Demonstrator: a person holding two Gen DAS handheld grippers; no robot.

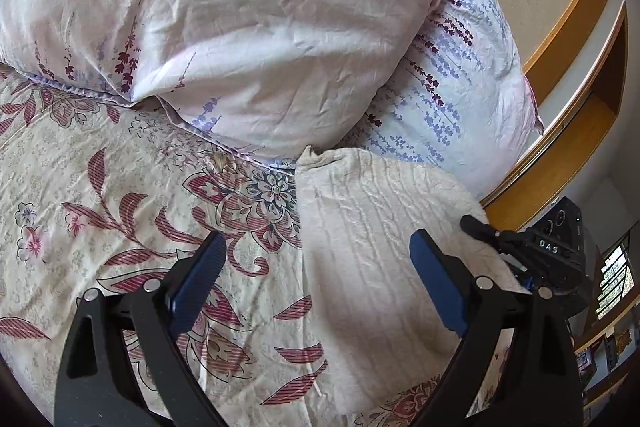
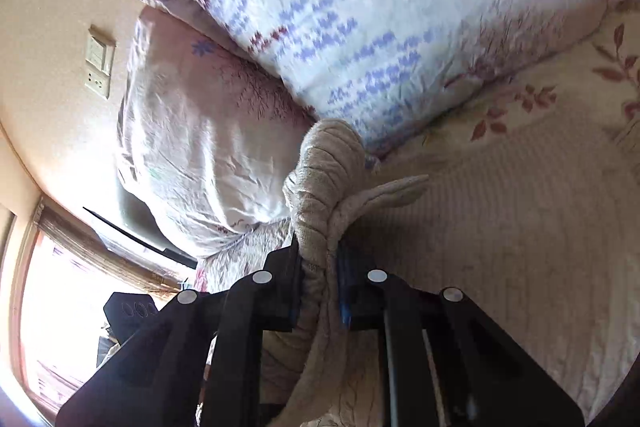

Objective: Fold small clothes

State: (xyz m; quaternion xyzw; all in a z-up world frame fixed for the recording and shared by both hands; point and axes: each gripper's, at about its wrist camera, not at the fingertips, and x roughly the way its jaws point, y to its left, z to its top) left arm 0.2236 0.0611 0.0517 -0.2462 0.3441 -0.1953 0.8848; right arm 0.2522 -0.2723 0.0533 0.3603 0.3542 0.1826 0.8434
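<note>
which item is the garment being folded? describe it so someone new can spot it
Start from the two stacked pillows at the head of the bed. Just below them, on the floral bedsheet, lies the cream ribbed cloth. It alone is plain and unprinted, and the right gripper pinches one bunched edge of it.

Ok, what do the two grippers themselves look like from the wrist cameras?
Both are matte black. The left gripper has angular linkage arms, silver round pivot pins and blue ribbed pads on its fingers. The right gripper matches, with white "DAS" lettering on its body.
</note>
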